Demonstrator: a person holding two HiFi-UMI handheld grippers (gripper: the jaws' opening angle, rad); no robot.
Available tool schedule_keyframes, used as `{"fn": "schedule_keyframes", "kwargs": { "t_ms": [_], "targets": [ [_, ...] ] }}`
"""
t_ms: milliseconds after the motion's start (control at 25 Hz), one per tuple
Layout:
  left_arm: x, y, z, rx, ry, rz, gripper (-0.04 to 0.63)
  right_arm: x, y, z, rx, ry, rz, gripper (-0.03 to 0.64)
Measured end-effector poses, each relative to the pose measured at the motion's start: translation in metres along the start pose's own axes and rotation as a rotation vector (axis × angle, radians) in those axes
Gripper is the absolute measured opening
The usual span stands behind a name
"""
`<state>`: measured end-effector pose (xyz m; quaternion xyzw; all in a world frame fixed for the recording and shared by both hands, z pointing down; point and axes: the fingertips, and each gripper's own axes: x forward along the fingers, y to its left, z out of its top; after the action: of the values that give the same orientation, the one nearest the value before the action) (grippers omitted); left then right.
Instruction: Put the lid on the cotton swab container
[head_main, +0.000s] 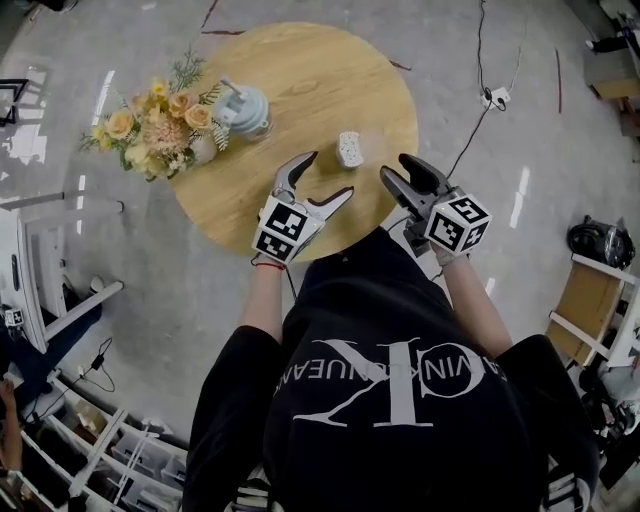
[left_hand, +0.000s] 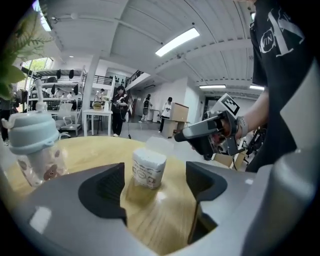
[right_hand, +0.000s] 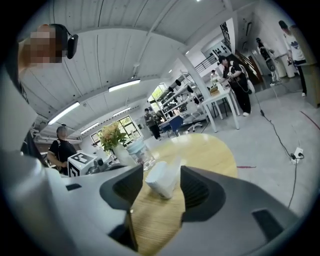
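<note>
Head view: small white cotton swab container (head_main: 349, 148) on round wooden bench (head_main: 300, 80), untouched. Both empty, wide apart: left claw (head_main: 331, 173), right claw (head_main: 396, 167). Recommended: steady it, press seemingly raised clear lid (left_hand: 161, 144) down squarely.

On the round wooden worktop (head_main: 320, 70), the small white cotton swab container (head_main: 350, 149) stood near the person's edge. A bouquet (head_main: 160, 125) of peach and yellow flowers and a pale blue lidded cup (head_main: 245, 108) stood just beside each other at the left. The left hand-held gripper (head_main: 330, 175) and the right hand-held gripper (head_main: 395, 167) hovered on either side of the container, both with jaws apart and neither touching it.
</note>
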<state>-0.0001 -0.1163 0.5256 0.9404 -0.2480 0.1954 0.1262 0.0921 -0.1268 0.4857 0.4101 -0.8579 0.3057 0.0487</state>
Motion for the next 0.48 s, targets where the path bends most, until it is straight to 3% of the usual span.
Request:
{"fn": "schedule_keyframes", "kwargs": {
  "t_ms": [240,480],
  "targets": [
    [0.034,0.010,-0.022,0.103,0.174,-0.056,0.391,0.021,-0.012,-0.002,0.026,0.066,0.055,0.199],
    [0.055,0.023,-0.029,0.140,0.210,-0.083,0.391,0.031,-0.011,0.000,0.011,0.084,0.099,0.199]
  ]
}}
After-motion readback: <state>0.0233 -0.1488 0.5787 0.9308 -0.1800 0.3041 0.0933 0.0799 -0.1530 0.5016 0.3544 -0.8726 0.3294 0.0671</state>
